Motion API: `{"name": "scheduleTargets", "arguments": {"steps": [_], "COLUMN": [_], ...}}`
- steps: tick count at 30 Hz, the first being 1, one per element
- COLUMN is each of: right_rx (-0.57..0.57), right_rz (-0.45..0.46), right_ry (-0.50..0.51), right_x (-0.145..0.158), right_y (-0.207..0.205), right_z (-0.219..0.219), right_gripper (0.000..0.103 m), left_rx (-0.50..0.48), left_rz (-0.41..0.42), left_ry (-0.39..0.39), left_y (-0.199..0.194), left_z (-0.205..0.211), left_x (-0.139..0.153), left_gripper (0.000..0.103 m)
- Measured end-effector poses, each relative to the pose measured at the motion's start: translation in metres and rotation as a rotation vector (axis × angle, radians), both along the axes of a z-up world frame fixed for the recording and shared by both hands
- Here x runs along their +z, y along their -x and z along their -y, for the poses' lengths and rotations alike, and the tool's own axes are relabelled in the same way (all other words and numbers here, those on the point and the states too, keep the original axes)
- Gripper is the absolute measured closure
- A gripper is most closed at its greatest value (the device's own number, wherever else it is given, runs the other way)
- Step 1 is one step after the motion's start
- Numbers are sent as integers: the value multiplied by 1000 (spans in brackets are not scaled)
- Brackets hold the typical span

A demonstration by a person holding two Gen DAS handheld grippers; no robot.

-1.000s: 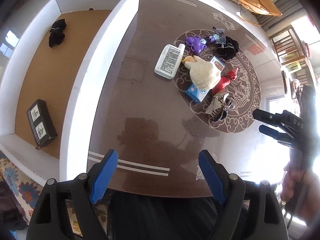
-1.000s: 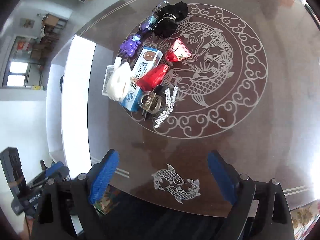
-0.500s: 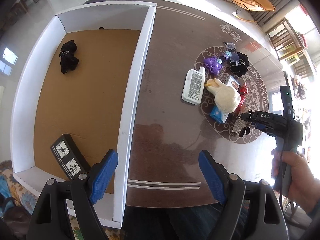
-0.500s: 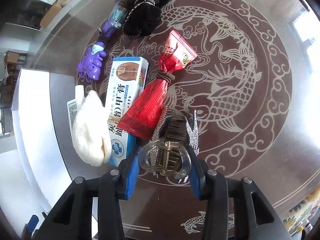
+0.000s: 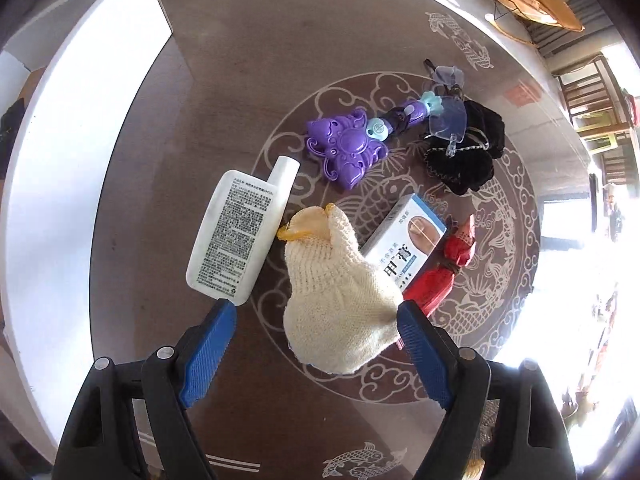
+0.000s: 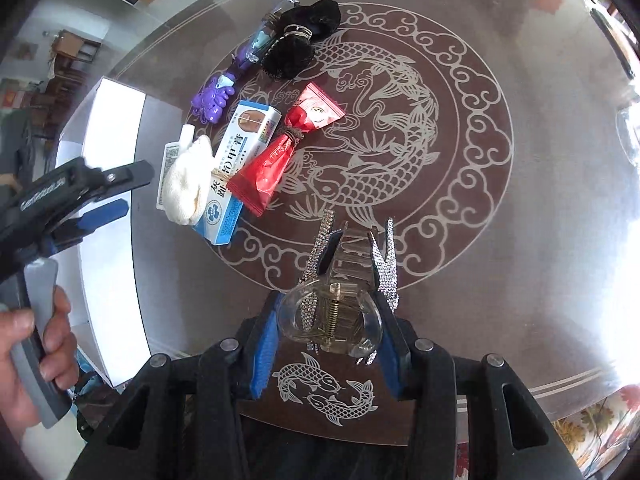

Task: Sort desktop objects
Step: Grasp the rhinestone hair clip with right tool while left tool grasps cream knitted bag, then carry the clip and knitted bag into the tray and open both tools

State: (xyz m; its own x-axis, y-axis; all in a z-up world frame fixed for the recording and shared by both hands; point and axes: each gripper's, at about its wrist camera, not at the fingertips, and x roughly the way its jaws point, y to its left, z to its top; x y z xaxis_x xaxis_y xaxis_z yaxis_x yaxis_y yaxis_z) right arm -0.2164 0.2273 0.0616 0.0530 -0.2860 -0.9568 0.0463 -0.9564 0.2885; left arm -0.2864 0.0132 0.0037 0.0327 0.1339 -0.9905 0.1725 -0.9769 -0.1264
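Cream knit glove [image 5: 340, 300] sits between your left gripper's [image 5: 316, 334] wide jaws, white bottle [image 5: 236, 240] just beside it. Right view: your right gripper [image 6: 326, 320] clamps the clear hair clip [image 6: 340, 304], lifted near the glove pile; most items remain unsorted.

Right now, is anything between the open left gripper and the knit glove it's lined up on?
Nothing visible. The left gripper is open, with the glove partly between its fingers. The white tube sits just beyond the left fingertip, and the box and red packet lie against the glove's far side.
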Motion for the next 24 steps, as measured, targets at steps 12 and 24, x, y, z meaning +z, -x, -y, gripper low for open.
{"name": "scheduleTargets", "arguments": {"steps": [12,24], "right_rx": [181,410], "right_rz": [-78,-154], "right_ry": [-32,24], "right_x": [40,77], "right_y": [-10,-17], "right_z": [-44,59], "right_gripper": [59,59], "left_rx": [-116,65], "left_rz": [-119,-288], "left_ry": [-55,-62], "left_y": [-28,-115], "left_z": [-22,140], "left_x": [43,164], "left_gripper": [66,66]}}
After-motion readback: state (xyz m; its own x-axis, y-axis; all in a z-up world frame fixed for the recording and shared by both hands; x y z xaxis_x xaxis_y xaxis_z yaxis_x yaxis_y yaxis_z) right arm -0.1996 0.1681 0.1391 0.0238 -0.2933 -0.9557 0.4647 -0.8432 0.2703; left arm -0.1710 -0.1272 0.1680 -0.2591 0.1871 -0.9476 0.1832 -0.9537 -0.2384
